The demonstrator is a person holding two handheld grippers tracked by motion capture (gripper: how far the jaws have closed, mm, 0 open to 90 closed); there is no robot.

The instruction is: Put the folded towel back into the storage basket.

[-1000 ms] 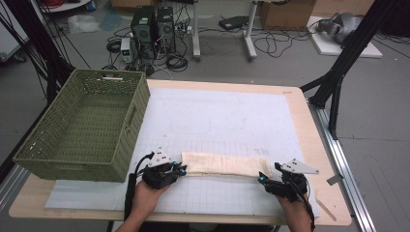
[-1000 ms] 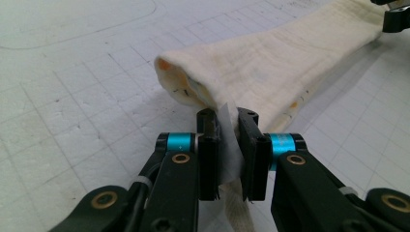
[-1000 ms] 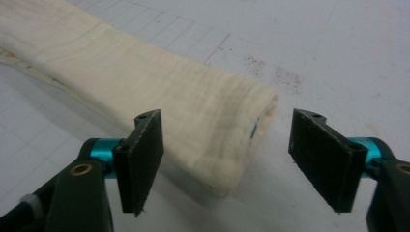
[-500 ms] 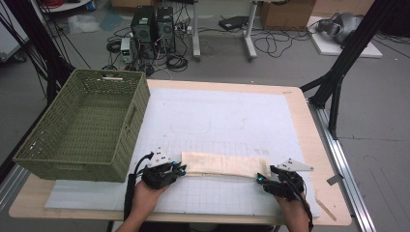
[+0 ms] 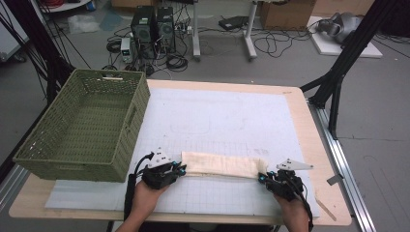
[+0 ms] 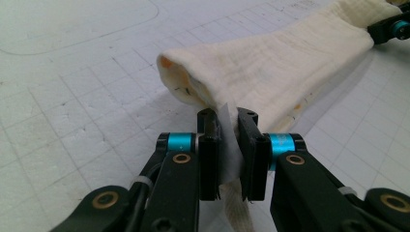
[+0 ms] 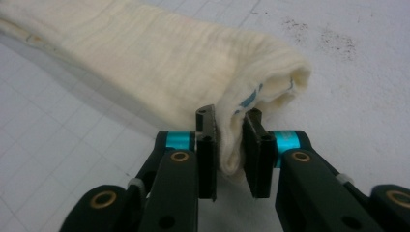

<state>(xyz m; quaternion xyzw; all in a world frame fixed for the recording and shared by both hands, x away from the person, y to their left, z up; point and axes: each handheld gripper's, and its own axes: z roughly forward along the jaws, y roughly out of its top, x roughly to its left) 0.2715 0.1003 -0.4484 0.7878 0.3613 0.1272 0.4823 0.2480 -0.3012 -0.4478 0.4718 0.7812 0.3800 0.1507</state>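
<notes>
Along the near edge of the desk (image 5: 319, 145), lying stretched as a long folded strip on the white gridded mat (image 5: 222, 116): cream cloth (image 5: 222, 164), pinched at both ends; at its left end, left hand-held gripper (image 5: 180, 168) clamping tight on a bunched fold of the cloth, fabric squeezed between the black pads (image 6: 210, 145); at its right end, right hand-held gripper (image 5: 261, 178) having just been closing, now gripping the rolled corner of the cloth, pads (image 7: 207, 145) pressing into it; sitting to the left on the desk, well apart from the cloth, green woven basket (image 5: 123, 145).
</notes>
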